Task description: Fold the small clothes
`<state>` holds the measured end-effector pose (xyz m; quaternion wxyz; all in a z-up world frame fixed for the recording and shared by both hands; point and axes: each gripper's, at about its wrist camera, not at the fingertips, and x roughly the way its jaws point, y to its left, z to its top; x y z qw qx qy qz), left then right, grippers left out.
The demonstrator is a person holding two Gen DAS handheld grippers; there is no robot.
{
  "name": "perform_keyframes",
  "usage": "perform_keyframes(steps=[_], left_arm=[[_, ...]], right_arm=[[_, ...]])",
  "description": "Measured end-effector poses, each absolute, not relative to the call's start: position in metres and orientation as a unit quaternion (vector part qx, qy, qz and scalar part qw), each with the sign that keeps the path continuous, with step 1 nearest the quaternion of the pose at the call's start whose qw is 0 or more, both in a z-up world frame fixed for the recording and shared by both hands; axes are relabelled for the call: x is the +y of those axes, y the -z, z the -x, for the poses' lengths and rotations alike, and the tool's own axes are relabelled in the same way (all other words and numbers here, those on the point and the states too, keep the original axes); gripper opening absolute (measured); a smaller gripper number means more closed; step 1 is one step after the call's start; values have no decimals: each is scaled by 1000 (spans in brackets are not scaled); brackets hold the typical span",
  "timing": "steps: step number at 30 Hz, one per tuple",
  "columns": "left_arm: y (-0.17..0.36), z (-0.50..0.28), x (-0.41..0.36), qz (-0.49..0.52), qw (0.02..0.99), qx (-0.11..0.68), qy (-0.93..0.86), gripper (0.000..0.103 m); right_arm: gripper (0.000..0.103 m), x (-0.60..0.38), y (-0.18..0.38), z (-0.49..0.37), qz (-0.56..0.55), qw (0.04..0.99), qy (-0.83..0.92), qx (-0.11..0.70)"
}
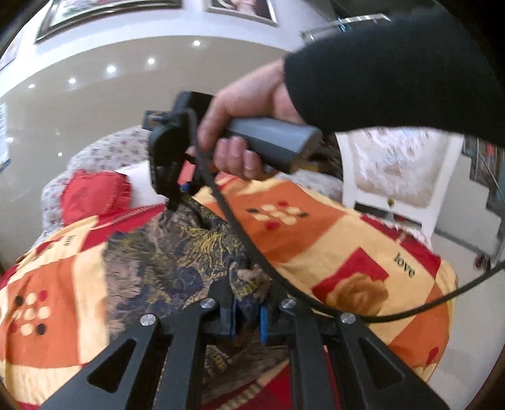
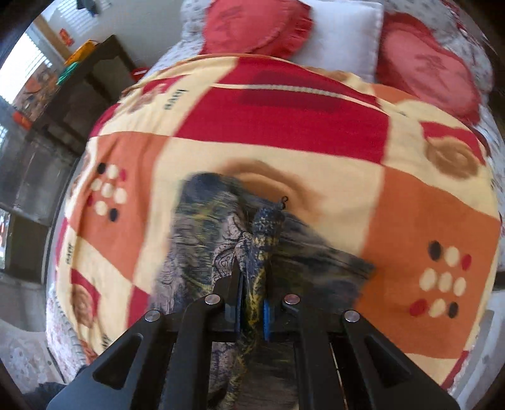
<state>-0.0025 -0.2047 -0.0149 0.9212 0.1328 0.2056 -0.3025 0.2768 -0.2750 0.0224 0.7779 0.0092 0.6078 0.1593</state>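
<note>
My left gripper (image 1: 247, 318) is clamped narrow on a bunched fold of the dark blue, yellow and grey patterned cloth garment (image 1: 176, 258). My right gripper (image 2: 252, 310) pinches another gathered edge of it between its blue pads; seen from the left wrist, my right hand (image 1: 243, 126) holds that tool tip-down on the garment's far end. The garment lies across the red, orange and cream patchwork blanket (image 2: 284, 113) on the bed, near red frilled cushions (image 2: 252, 25).

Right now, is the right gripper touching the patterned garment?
Touching: in the right wrist view the right gripper pinches a bunched fold of the patterned garment.
</note>
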Motion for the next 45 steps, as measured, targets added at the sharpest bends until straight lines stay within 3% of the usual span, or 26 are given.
perform_keyframes(steps=[6,9,11,14,18,21,23,24,25,29,30,33,35,36,40,45], left_arm=[[67,-18,-227,-125,882,310,332,11],[69,-16,-214,-95,868,337,353,25],[63,-10,-199,-76,864,341,362,41],[54,1,-165,-51,868,339,359,55],[35,-3,-102,-5,901,323,291,56],[34,-27,-78,17,913,336,230,52],[46,-43,-78,12,905,368,212,18],[60,-48,-80,2,898,390,204,19],[71,-48,-80,-2,895,397,201,19],[70,-40,-79,-6,898,393,200,19],[63,-42,-77,1,894,398,204,19],[30,-65,-67,34,896,385,219,22],[9,-94,-74,39,909,356,214,41],[-2,-112,-78,40,916,342,208,45],[-9,-189,-104,67,909,362,197,45],[35,-248,-117,55,907,402,113,45]], right_arm=[[28,-307,42,-282,-15,771,-128,624],[47,-323,53,-280,-61,785,-123,605],[47,-340,47,-275,-107,790,-127,591],[47,-361,23,-258,-139,813,-123,553],[47,-381,-18,-210,-157,841,-137,500],[47,-353,-34,-160,-94,856,-186,473],[39,-325,-31,-121,-44,861,-213,459],[27,-311,-21,-103,-32,856,-226,464],[23,-303,-8,-91,-26,851,-231,472],[22,-288,77,-60,39,839,-167,516],[22,-293,77,-52,21,861,-166,481],[22,-302,69,-57,4,849,-163,503],[22,-307,51,-69,8,857,-148,493],[22,-309,40,-76,7,868,-140,477],[24,-318,5,-128,-60,902,-62,422],[24,-303,21,-191,-96,904,8,417]])
